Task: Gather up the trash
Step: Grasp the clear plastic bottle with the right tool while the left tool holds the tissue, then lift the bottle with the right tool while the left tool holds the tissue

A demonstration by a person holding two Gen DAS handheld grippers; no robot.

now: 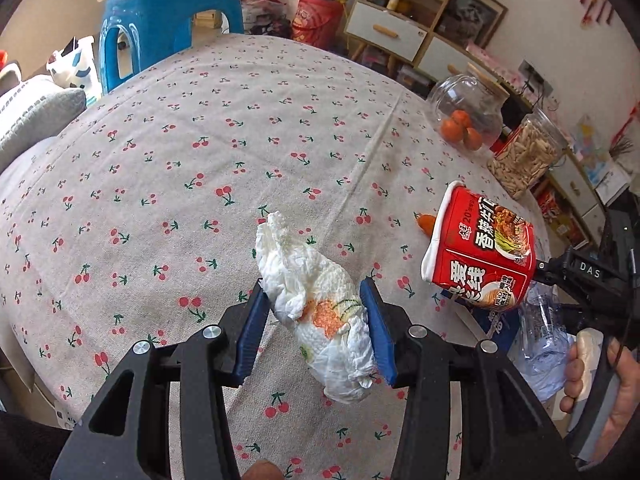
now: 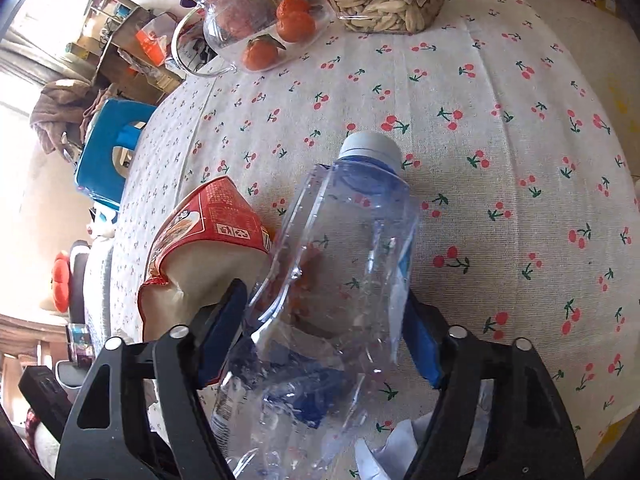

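My left gripper [image 1: 314, 290] is shut on a crumpled white tissue [image 1: 304, 264] with an orange stain, held above the cherry-print tablecloth [image 1: 160, 160]. In the right wrist view a crushed clear plastic bottle [image 2: 352, 240] with a pale cap lies between the blue pads of my right gripper [image 2: 324, 298], and both pads touch its sides. A torn red instant-noodle cup [image 2: 212, 216] leans against the outside of that gripper's left finger. The left wrist view shows the cup [image 1: 480, 248] tilted at the right gripper's tip, the bottle [image 1: 540, 320] below it, and a hand [image 1: 580, 380] on the handle.
A glass jar with oranges [image 1: 466, 114] and a jar of pale snacks [image 1: 524, 160] stand at the table's far right edge. A small orange scrap [image 1: 426, 222] lies near the cup. A blue stool [image 1: 168, 16] and a shelf cabinet [image 1: 400, 28] stand beyond the table.
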